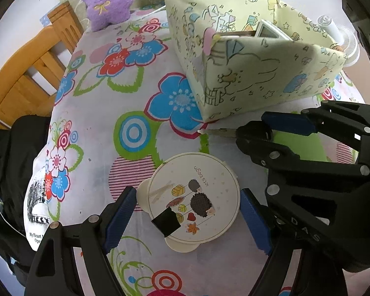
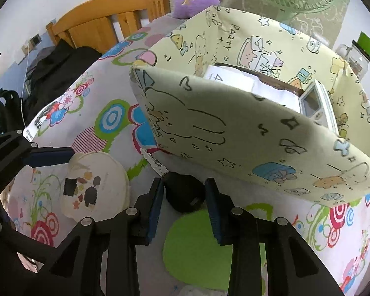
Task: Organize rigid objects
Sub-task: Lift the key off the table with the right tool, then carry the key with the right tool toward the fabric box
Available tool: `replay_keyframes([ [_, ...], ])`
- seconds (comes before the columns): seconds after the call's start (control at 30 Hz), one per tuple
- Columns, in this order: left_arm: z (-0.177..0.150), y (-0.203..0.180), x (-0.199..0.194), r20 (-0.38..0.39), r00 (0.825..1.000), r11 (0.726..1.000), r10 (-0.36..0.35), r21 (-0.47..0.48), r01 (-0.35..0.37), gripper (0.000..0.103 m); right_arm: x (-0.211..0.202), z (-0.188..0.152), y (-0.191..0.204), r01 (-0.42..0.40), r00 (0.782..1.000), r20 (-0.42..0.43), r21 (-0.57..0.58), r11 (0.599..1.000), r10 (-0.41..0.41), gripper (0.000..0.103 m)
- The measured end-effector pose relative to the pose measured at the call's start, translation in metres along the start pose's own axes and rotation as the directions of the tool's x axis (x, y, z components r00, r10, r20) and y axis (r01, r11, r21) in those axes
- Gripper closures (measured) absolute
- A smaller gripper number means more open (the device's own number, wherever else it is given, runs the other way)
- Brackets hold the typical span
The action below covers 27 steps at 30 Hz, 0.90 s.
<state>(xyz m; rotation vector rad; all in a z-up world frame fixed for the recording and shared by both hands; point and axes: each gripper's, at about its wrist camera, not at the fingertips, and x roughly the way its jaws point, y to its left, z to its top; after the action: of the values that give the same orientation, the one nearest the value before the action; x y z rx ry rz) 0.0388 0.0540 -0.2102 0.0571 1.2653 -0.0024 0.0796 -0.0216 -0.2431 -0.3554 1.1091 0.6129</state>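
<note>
Landmark: the yellow fabric box on the flowered tablecloth.
Left gripper: your jaws stand apart around the round lid, near the box's corner; whether the pads touch it, I cannot tell.
Right gripper: your jaws flank the knife's black handle without pressing, just in front of the box.
</note>
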Motion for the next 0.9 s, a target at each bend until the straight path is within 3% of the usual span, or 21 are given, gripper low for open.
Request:
replay_keyframes([
  [0.9,0.012,-0.051,-0.049,0.085,0.995,0.991,-0.045,0.128,0.034,0.018,-0.083,-0.025,-0.034,0.120,0.992,0.026,0.108,0.987,-0.123,0.066],
])
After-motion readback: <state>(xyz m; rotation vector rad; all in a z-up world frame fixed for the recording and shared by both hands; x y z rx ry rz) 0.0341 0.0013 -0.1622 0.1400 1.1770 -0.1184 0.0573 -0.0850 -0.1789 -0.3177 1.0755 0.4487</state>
